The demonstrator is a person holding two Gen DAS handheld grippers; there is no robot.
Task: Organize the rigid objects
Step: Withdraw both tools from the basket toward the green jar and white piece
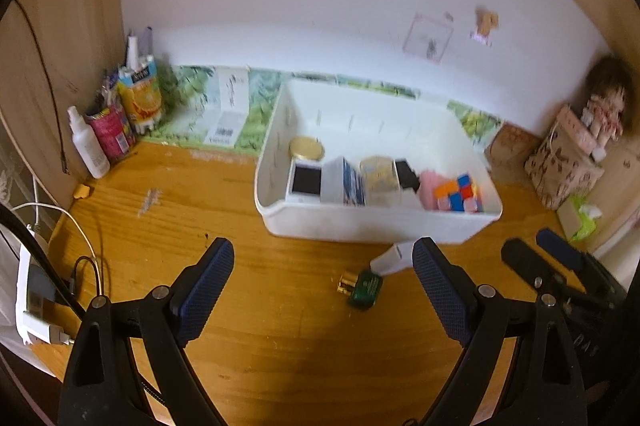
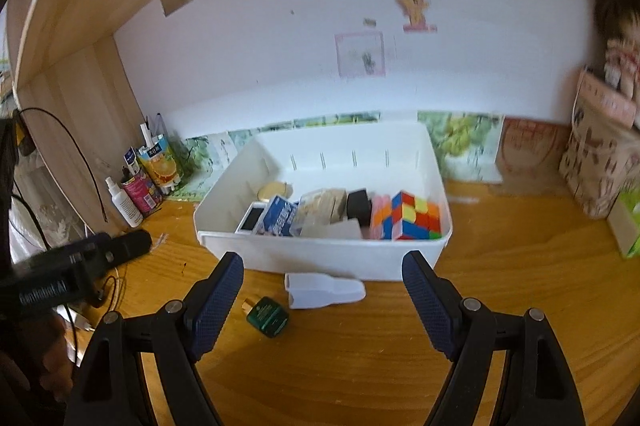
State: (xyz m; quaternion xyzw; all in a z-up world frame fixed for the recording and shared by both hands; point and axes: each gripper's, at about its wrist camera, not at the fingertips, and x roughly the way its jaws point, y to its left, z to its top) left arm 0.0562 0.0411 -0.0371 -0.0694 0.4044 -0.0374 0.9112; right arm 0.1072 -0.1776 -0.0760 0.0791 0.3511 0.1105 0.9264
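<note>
On the wooden bench (image 2: 400, 338), just in front of the white bin (image 2: 320, 258), two things are left outside: a small green bottle (image 2: 269, 316) with a gold cap lying on its side, and a white plastic piece (image 2: 325, 290) lying flat, close beside it and near the bin's front wall. The bin is already filled along its front with a colour cube (image 2: 412, 222), a blue-and-white box (image 2: 280, 222), a black block (image 2: 359, 206) and a round gold lid (image 2: 274, 189). The left gripper (image 1: 324, 290) is held over the bench with its jaws wide apart and nothing between the pads; the right gripper (image 2: 322, 306) is likewise spread wide and empty, with the white piece seen beyond its tips. The bottle is judged small, hard and probably glass, so fairly dense for its size, smooth, and apt to roll or slip; it is best taken across its green body, not by the cap. The white piece looks light and stiff and is best pinched across its narrower waist. Whether either thing is touched by the other cannot be told.
</note>
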